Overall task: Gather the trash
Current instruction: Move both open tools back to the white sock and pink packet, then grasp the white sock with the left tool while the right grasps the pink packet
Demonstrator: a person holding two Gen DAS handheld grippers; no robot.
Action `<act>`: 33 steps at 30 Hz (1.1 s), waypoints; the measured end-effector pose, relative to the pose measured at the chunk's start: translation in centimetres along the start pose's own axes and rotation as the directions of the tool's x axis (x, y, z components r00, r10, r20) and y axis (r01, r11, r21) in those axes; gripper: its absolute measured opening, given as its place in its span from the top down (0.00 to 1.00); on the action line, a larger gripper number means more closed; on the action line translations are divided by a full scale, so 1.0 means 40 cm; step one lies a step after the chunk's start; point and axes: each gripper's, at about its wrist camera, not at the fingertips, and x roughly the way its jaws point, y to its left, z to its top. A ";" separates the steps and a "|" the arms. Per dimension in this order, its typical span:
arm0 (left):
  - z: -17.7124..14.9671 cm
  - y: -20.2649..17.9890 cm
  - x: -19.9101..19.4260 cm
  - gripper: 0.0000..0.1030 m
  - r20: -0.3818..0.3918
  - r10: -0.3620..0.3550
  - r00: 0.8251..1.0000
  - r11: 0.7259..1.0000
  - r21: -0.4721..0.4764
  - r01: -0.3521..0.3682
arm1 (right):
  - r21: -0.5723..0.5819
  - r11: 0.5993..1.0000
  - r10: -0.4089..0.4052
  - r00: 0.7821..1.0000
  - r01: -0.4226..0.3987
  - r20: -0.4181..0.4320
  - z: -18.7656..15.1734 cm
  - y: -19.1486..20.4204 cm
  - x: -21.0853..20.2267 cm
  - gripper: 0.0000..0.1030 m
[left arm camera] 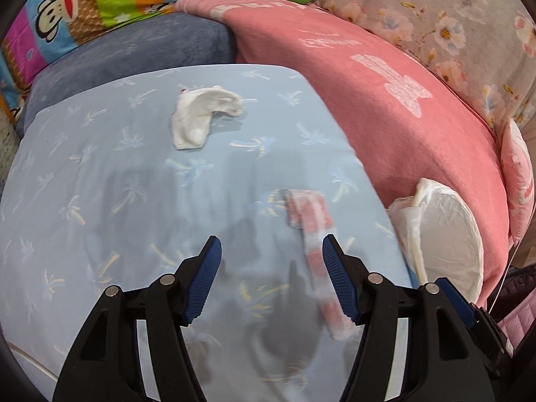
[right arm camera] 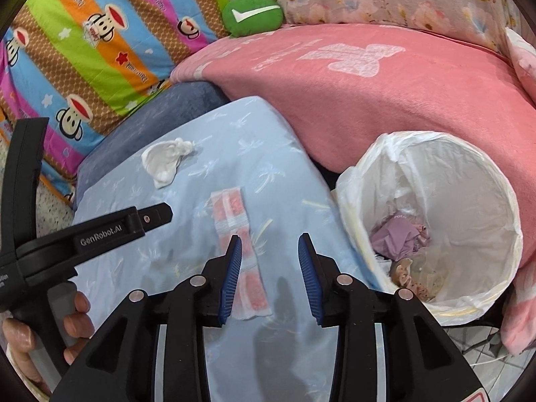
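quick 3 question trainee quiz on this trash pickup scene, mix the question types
1. True or false: the bin is already lined with a white bag.
2. Multiple choice: the right tongs are a) shut on the tissue, b) open and empty, c) inside the bin.
3. Fill in: the crumpled white tissue and the pink packet strip lie on the light ____ sheet.

Key: 1 true; 2 b; 3 blue

Light blue sheet (left arm camera: pixel 100 174) with little palm prints covers the bed, with a pink blanket (left arm camera: pixel 385 127) bunched up alongside it. Behind that there's a striped monkey-print quilt (right arm camera: pixel 100 50), a green plush cushion (right arm camera: pixel 253 15), and a floral cover (left arm camera: pixel 435 10).
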 end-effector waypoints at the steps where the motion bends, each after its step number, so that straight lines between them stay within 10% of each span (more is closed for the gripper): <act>1: -0.002 0.013 0.001 0.41 0.000 0.008 1.000 1.000 -0.007 -0.008 | -0.003 1.000 0.004 1.000 -0.005 -0.010 -0.007 0.006 0.010 0.61; 18: 0.026 0.156 0.025 0.16 0.038 0.123 0.992 0.991 -0.062 -0.120 | -0.048 0.999 0.013 0.990 -0.020 -0.138 -0.007 0.083 0.200 0.54; 33: 0.194 0.195 0.129 0.14 0.062 0.135 0.989 0.988 -0.078 -0.130 | -0.076 0.997 -0.032 0.993 0.024 -0.116 0.086 0.120 0.328 0.59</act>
